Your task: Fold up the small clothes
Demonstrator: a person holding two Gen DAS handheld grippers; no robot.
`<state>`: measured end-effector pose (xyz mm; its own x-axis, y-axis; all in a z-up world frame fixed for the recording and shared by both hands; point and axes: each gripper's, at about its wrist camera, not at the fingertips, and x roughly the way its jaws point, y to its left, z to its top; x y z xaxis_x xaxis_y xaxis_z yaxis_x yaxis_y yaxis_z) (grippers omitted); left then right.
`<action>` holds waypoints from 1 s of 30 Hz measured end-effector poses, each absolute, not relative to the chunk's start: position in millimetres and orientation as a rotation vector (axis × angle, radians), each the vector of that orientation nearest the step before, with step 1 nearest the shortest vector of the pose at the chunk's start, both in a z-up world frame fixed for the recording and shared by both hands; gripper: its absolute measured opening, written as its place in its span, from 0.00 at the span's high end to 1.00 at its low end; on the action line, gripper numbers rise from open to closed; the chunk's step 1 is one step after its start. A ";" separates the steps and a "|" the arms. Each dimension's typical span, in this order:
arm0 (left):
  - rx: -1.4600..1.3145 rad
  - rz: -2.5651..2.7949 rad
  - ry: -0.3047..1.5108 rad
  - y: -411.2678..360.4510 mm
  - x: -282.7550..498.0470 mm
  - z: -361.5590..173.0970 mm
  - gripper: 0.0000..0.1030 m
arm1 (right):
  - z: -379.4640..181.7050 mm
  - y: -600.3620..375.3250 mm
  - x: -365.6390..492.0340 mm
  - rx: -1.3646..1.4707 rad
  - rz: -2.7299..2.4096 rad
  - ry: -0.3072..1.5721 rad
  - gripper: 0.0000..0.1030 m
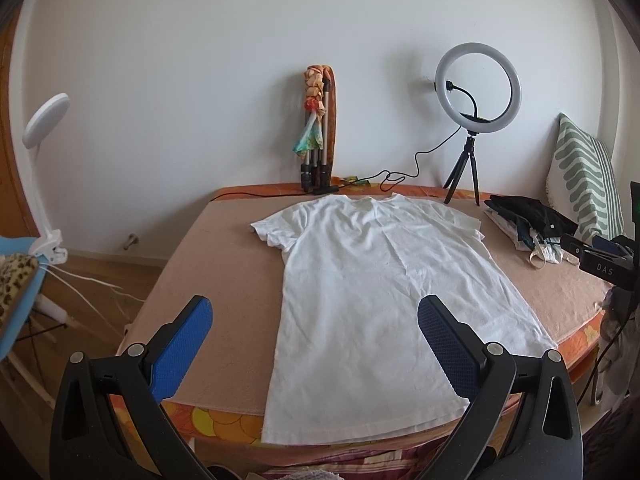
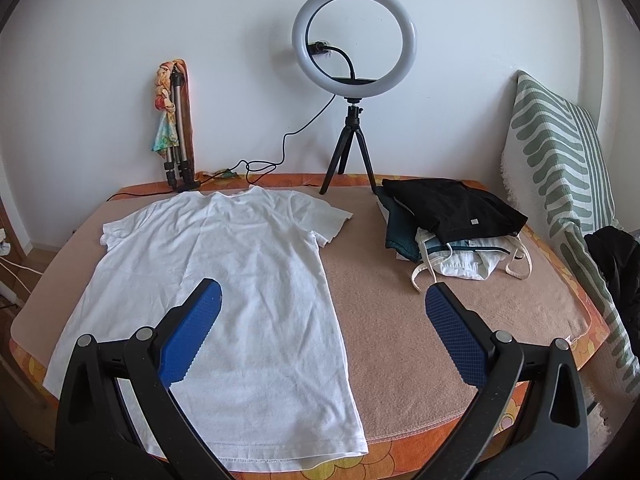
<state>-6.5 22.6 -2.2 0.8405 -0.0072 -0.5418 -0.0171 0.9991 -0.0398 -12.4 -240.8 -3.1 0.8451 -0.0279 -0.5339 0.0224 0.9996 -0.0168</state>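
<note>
A white T-shirt lies flat on the beige-covered bed, collar at the far side, hem hanging slightly over the near edge; it also shows in the right wrist view. My left gripper is open and empty, held above the shirt's near left part, one blue pad over the bed cover, one over the shirt. My right gripper is open and empty, above the shirt's near right edge. A pile of folded dark and white clothes lies at the right; it shows in the left wrist view too.
A ring light on a small tripod stands at the back, its cable running along the wall. A folded tripod with a colourful scarf leans on the wall. A striped green pillow stands at the right. A white clamp lamp is left of the bed.
</note>
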 end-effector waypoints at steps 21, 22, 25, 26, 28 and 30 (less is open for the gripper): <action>-0.209 -0.084 0.938 81.5 9.0 -114.5 0.49 | 46.5 -70.5 97.5 -0.124 0.349 0.605 0.00; -0.210 -0.079 0.951 82.1 10.5 -118.4 0.49 | 46.1 -58.4 104.0 -0.139 0.377 0.614 0.00; -0.196 -0.059 0.979 84.9 16.6 -128.6 0.53 | 41.9 -21.3 120.7 -0.201 0.404 0.622 0.00; -0.185 -0.055 0.984 84.8 18.3 -130.6 0.57 | 38.6 -9.6 127.5 -0.217 0.410 0.633 0.00; -0.171 -0.052 0.988 83.5 19.8 -133.3 0.58 | 31.0 13.2 145.2 -0.227 0.433 0.676 0.00; -0.163 -0.056 0.996 82.8 21.4 -136.6 0.58 | 21.8 34.7 163.9 -0.226 0.456 0.717 0.00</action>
